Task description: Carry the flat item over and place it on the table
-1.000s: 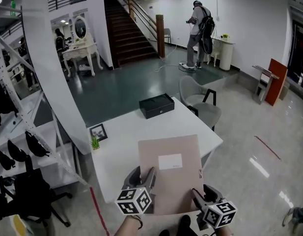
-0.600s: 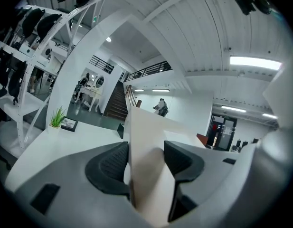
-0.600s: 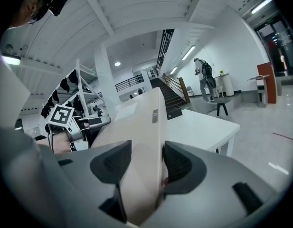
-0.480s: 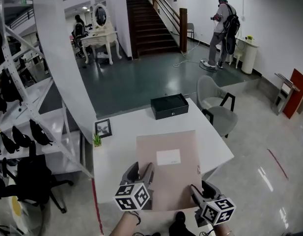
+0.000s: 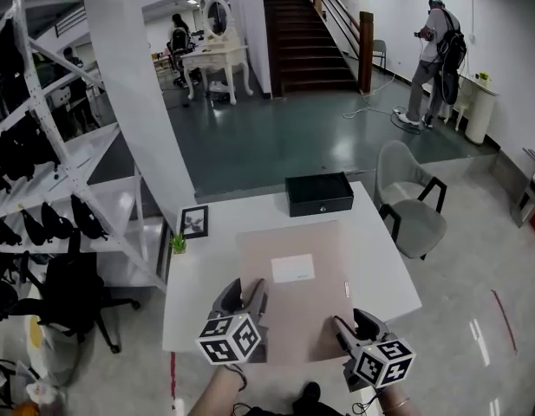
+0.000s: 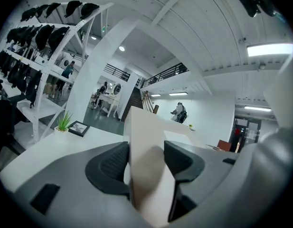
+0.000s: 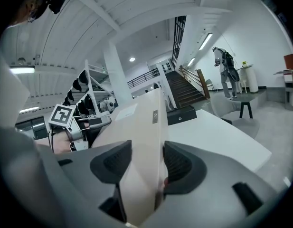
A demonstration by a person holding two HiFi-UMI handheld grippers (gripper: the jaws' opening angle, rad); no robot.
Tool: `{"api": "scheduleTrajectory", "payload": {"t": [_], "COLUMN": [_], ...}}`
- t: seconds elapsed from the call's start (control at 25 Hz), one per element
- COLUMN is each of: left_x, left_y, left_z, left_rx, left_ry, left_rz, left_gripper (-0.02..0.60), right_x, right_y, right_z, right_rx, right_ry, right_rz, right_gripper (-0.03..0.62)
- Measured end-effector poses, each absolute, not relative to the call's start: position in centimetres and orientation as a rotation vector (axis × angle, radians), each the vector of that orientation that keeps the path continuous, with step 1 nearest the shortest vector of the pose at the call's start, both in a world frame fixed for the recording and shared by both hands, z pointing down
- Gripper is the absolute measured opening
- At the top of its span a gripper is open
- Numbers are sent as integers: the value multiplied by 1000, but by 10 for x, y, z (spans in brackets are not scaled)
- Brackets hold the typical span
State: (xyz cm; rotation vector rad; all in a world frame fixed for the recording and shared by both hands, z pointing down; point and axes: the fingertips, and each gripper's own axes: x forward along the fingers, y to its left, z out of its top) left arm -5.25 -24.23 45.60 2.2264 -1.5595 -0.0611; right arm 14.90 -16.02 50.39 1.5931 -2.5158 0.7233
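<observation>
A flat beige folder (image 5: 293, 289) with a white label hangs level above the near part of the white table (image 5: 380, 258). My left gripper (image 5: 248, 308) is shut on its near left corner, and my right gripper (image 5: 343, 334) is shut on its near right corner. In the left gripper view the folder (image 6: 146, 146) stands edge-on between the black pads (image 6: 110, 165). The right gripper view shows the folder (image 7: 141, 132) clamped the same way, with the left gripper (image 7: 77, 122) beyond it.
On the table stand a black box (image 5: 319, 194) at the far edge, a small picture frame (image 5: 194, 221) and a tiny plant (image 5: 178, 244) at the left. A grey chair (image 5: 413, 199) is at the right, white shelving (image 5: 50, 189) at the left. A person (image 5: 436, 59) stands far back.
The view has come closer and more squarely over the table. The folder, still held by both grippers, now lies over the table's near middle.
</observation>
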Motion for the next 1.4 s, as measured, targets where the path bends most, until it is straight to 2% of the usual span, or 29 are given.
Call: {"api": "scheduleTrajectory", "payload": {"t": [0.52, 1.4], "left_x": [-47, -65], "left_y": [-291, -369], "left_z": [466, 511], "left_rx": [2147, 2124], "left_ry": [-1663, -1622], "left_rz": [-35, 49], "left_gripper": [238, 238], "right_x": [159, 138], "right_y": [-226, -292], "right_z": [518, 554], "right_rx": [1484, 1511], "right_ry": [-2559, -2454], "right_rz": [765, 813], "right_gripper": [210, 212]}}
